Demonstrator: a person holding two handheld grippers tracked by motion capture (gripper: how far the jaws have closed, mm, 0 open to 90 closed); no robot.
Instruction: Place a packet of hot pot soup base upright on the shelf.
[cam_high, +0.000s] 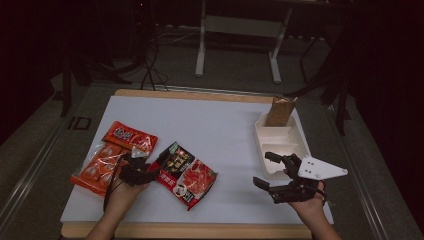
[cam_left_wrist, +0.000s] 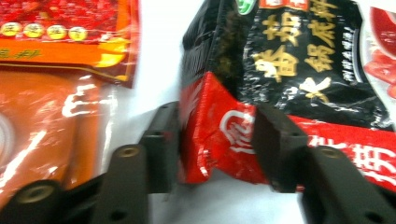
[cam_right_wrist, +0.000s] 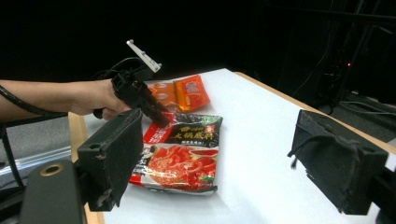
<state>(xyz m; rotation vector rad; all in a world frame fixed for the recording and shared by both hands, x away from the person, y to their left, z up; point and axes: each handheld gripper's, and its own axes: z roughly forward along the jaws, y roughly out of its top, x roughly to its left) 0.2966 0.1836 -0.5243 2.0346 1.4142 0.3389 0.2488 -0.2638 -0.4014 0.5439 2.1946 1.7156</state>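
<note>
With my left gripper (cam_high: 141, 171) lowered near the table's (cam_high: 225, 130) front-left corner, its jaws sit either side of the near corner of the black-and-red soup-base packet (cam_left_wrist: 280, 84); both pads touch the crumpled foil, so the grip is narrow and holding. This packet (cam_high: 186, 174) lies flat toward the front edge, just beside two orange packets (cam_high: 112, 155) at the left edge. My right gripper (cam_high: 275, 172) hovers near the front-right corner, jaws wide apart with nothing between them, next to the white tray (cam_high: 295, 142).

High view overlooks table (cam_high: 220, 125); claw cameras sit close, sharing it.
</note>
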